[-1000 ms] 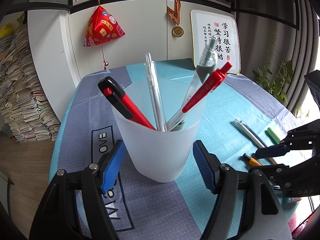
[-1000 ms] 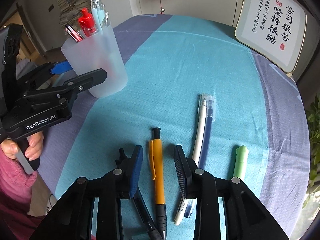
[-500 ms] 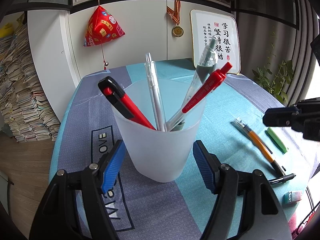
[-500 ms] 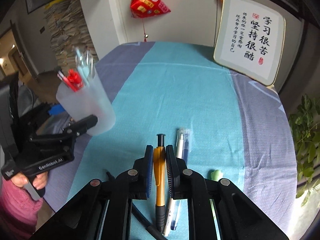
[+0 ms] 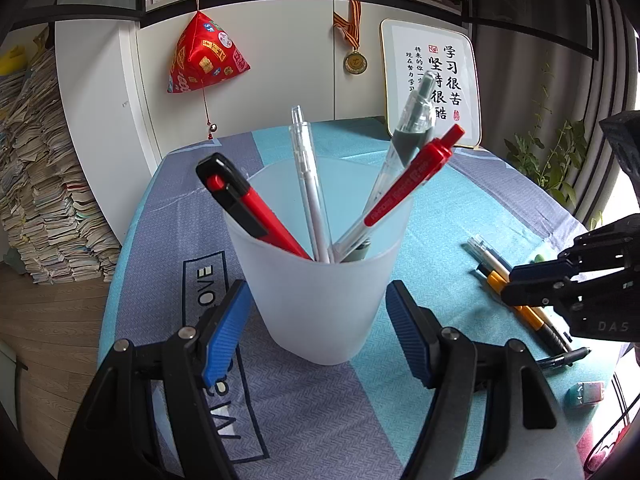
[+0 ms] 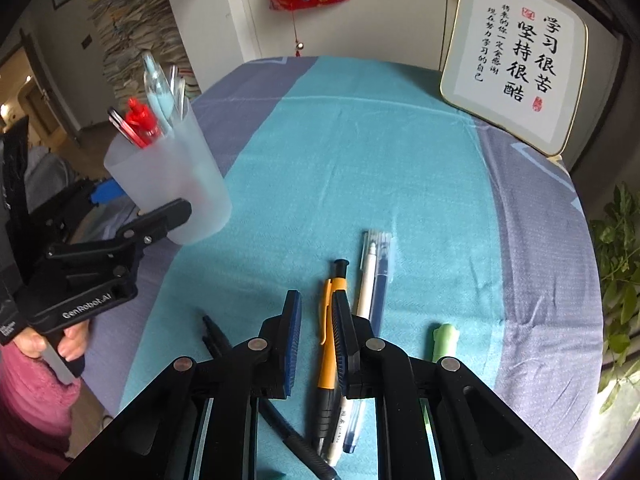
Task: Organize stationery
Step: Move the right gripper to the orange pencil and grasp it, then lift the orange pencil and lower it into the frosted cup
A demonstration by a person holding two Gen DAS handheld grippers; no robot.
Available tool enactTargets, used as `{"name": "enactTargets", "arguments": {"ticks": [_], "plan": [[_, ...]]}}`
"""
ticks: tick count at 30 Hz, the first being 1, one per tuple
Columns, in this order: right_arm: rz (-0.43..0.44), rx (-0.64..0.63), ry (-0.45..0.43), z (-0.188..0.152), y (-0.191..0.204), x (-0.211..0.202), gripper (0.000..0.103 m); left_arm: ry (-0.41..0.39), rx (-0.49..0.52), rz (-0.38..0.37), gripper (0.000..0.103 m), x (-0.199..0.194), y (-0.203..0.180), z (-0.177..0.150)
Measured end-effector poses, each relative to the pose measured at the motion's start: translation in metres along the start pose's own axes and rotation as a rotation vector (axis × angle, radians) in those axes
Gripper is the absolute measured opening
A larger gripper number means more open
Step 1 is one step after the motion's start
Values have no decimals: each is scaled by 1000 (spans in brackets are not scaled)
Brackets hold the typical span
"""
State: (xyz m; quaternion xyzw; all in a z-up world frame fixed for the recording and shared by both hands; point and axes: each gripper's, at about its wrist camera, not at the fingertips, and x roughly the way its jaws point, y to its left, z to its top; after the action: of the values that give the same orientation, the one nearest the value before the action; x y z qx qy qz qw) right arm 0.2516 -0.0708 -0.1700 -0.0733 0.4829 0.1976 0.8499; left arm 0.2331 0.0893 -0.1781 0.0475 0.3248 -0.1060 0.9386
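Note:
A frosted plastic cup [image 5: 320,292] stands on the table and holds a red utility knife [image 5: 248,208], a clear pen [image 5: 308,184], a grey pen [image 5: 408,148] and a red pen [image 5: 408,180]. My left gripper [image 5: 320,328] is open, one finger on each side of the cup's base. My right gripper [image 6: 316,332] is open and low over the table; the orange pen [image 6: 328,344] lies between its fingers, against the right one. A white pen [image 6: 366,280], a blue pen [image 6: 380,280], a green highlighter [image 6: 444,340] and a black pen [image 6: 216,336] lie beside it.
A framed calligraphy board [image 6: 516,56] leans at the table's far right. A small teal eraser [image 5: 584,394] lies near the table's front edge. The cup also shows in the right wrist view [image 6: 172,184]. A plant [image 6: 620,280] stands off the right edge.
My right gripper was closed around the orange pen half a second ago; its fingers have now parted and it has dropped lower toward the table. The left gripper and cup have not moved.

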Motion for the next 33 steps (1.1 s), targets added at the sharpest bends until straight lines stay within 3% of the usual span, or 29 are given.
{"name": "enactTargets", "arguments": {"ticks": [7, 10, 16, 22, 33], "plan": [[-3, -6, 48, 6, -8, 18, 15, 2, -2, -2, 69, 2, 0, -2], [-1, -36, 44, 10, -4, 20, 23, 2, -2, -2, 69, 2, 0, -2], [-13, -33, 43, 14, -2, 21, 15, 2, -2, -2, 69, 2, 0, -2], [34, 12, -57, 22, -5, -13, 14, 3, -2, -1, 69, 2, 0, -2], [9, 42, -237, 28, -7, -79, 12, 3, -1, -2, 69, 2, 0, -2]]}}
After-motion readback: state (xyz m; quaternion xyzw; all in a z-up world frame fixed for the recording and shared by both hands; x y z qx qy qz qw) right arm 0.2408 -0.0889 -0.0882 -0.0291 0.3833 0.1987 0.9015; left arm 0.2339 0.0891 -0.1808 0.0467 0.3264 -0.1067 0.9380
